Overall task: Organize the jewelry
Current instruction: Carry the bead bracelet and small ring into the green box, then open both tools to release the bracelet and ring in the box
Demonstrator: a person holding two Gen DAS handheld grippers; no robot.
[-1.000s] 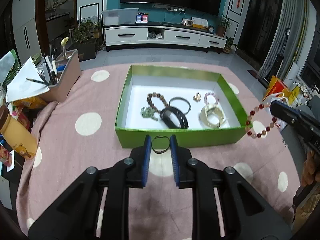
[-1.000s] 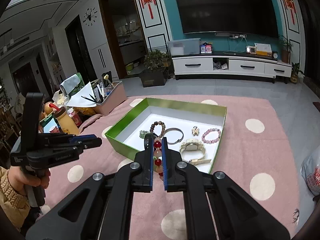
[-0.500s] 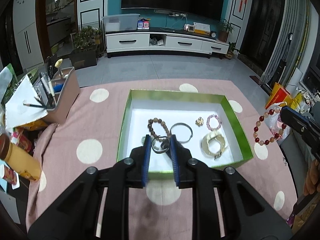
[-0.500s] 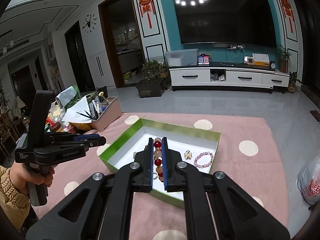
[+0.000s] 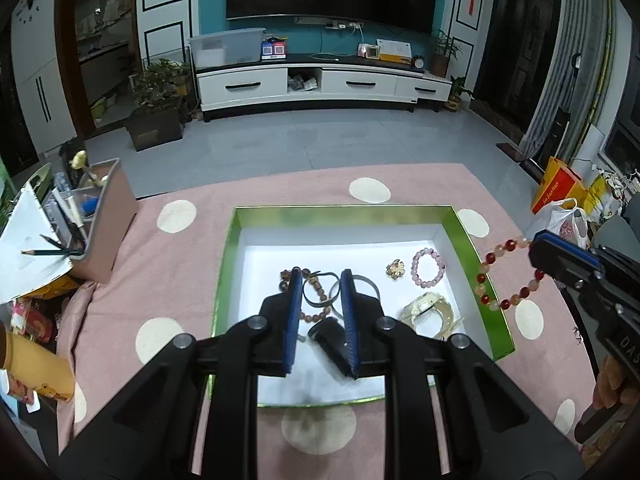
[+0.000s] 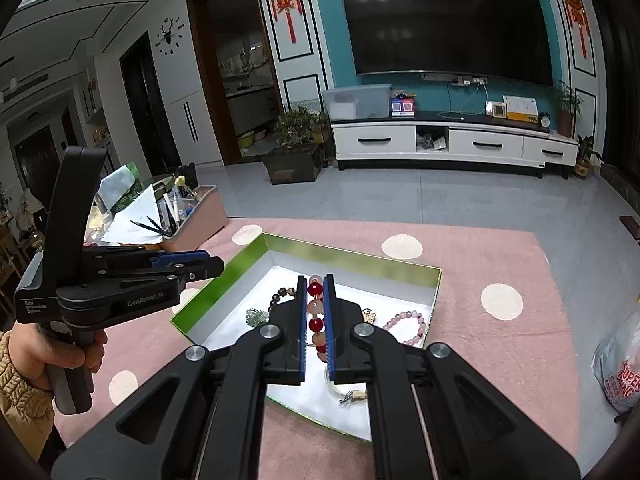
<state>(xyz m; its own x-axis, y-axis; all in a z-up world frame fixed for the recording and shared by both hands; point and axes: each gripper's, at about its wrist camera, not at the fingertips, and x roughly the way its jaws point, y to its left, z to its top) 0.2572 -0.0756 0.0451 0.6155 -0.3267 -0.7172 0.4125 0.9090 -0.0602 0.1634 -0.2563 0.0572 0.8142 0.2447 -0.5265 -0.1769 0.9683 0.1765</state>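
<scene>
A green box (image 5: 464, 232) with a white floor lies on the pink dotted cloth. It holds a pink bead bracelet (image 5: 428, 266), a gold charm (image 5: 396, 269), a pale bangle (image 5: 428, 308), a brown bead string (image 5: 285, 276) and a black band (image 5: 326, 332). My left gripper (image 5: 320, 280) is shut on a thin dark ring (image 5: 316, 294) and holds it above the box. My right gripper (image 6: 316, 292) is shut on a red and pale bead bracelet (image 6: 315, 312), also in the left wrist view (image 5: 504, 276), over the box's right rim.
A pink-brown organiser (image 5: 108, 216) with pens and papers stands at the table's left. A yellow bottle (image 5: 32, 368) lies at the left edge. Bags (image 5: 560, 196) sit on the floor to the right. A TV cabinet (image 5: 320, 84) stands far behind.
My left gripper has carried the dark ring forward from in front of the box to above its floor. My right gripper has moved the beaded bracelet closer over the box's right side.
</scene>
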